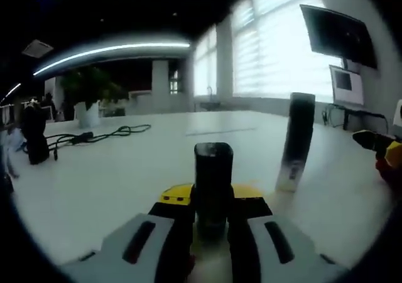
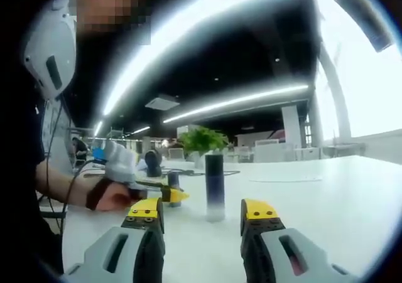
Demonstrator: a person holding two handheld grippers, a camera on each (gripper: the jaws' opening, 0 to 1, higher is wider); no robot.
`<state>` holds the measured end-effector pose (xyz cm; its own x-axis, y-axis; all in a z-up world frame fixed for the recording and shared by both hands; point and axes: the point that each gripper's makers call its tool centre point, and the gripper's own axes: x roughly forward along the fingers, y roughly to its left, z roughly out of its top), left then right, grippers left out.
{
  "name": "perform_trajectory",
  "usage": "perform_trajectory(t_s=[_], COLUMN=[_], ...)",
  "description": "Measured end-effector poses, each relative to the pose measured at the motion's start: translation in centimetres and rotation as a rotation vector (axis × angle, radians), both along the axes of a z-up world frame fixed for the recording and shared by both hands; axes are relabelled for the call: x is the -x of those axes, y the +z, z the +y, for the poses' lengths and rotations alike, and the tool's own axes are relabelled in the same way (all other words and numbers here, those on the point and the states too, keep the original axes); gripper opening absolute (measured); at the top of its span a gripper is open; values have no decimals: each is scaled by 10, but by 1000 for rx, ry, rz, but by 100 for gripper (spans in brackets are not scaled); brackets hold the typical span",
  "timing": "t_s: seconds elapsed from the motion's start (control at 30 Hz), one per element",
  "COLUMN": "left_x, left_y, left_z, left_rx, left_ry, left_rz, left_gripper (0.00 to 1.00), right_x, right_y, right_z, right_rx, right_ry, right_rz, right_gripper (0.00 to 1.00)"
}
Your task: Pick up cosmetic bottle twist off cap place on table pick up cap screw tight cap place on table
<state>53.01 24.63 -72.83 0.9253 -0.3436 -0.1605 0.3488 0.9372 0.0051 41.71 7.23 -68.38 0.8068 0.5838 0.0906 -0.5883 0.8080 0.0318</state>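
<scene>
Left tongs (image 1: pixel 212 223) pinch dark cylindrical, perhaps plastic, cap (image 1: pixel 213 186).

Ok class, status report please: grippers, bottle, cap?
Left gripper shut on cap. Right gripper open, empty. Bottle upright on table, apart from both. Nothing between right gripper and bottle.

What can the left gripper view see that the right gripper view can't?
The left gripper view plainly shows a looping black cable. The right gripper view shows a person's hand holding the left gripper, and the right gripper with its jaws open. Both show the tall bottle standing on the white table, the small cap pinched in the left gripper, and a leafy plant.
</scene>
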Motion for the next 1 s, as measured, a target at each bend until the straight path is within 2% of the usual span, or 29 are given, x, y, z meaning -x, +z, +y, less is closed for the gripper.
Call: perform_trajectory(t_s=[0.23,0.57,0.9,1.0], left_x=[4,16,37,46], left_y=[3,23,38,40], left_z=[-1,-2,-3,-7], left_rx=[25,44,51,62], left_ry=[-29,-109,-225,-271], left_rz=[-5,-62,-108,-105], left_gripper=[10,10,10,10], right_x=[0,-1,-2,-2], right_y=[1,-1,-2,-2], right_z=[0,0,0,0], right_rx=[-4,6,20,23], right_ry=[-2,-9,-21,-22], right_rz=[0,5,4,6], right_gripper=[41,41,41,41])
